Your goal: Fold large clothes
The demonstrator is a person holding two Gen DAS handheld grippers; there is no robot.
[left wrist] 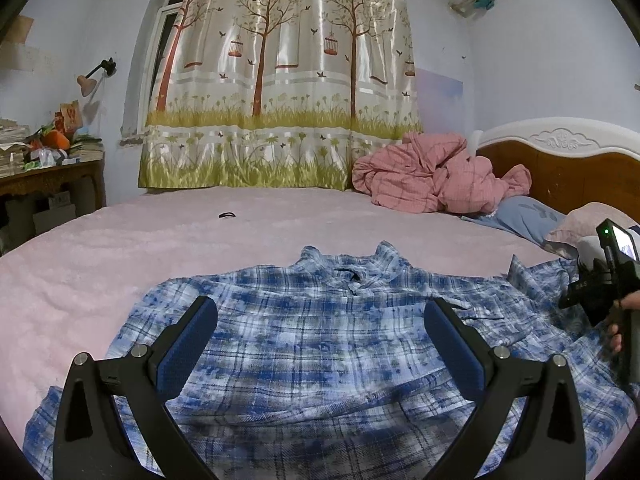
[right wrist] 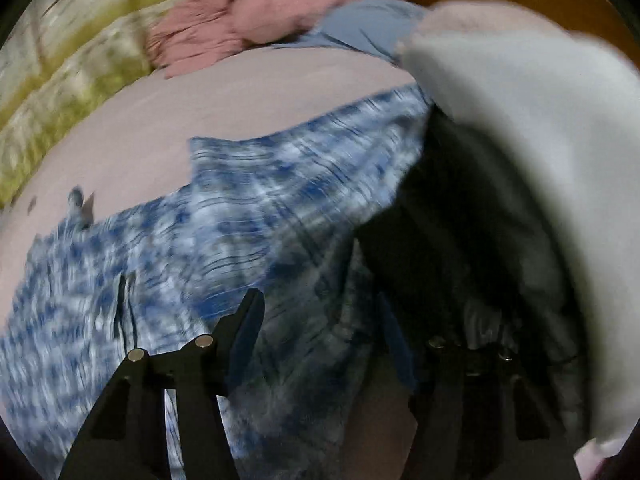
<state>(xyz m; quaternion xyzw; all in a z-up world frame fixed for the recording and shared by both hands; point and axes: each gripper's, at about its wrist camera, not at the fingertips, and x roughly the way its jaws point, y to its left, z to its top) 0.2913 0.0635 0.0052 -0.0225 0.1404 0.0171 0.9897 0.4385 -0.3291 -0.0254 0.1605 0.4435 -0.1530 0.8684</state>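
- Plaid shirt [left wrist: 320,340]: blue and white, long-sleeved, spread out on the bed with its collar [left wrist: 360,268] pointing toward the curtain; the hem lies nearest the left wrist camera. One sleeve [left wrist: 540,280] runs off to the right toward the pillows.
- Bed [left wrist: 120,248]: covered with a pale pink sheet; wooden headboard [left wrist: 560,168] with a white carved top at the right.
- Left hand-held gripper [left wrist: 320,320]: fingers wide apart, blue pads [left wrist: 192,344] facing inward, poised over the shirt body and clamped on nothing.
- Right hand-held gripper [right wrist: 320,344]: its view is heavily blurred; fingers stand apart with shirt cloth [right wrist: 240,220] seen between and behind them. Whether any cloth is pinched cannot be told. In the left wrist view its black body [left wrist: 604,280] shows at the right edge, over the sleeve end.
- Pink checked quilt [left wrist: 432,176]: bunched in a heap at the far corner of the bed, beside the headboard.
- Blue pillow [left wrist: 520,216]: lying just in front of the quilt.
- White cloth [right wrist: 520,140]: large pale mass filling the right side of the right wrist view, too blurred to name.
- Small dark loop [left wrist: 227,215]: on the sheet, well apart from the shirt.
- Curtain [left wrist: 280,80]: tree and birdcage print, hanging behind the bed.
- Worktop [left wrist: 48,176]: wooden, at the left wall, stacked with papers and clutter; a lamp [left wrist: 94,76] is fixed to the wall above it.
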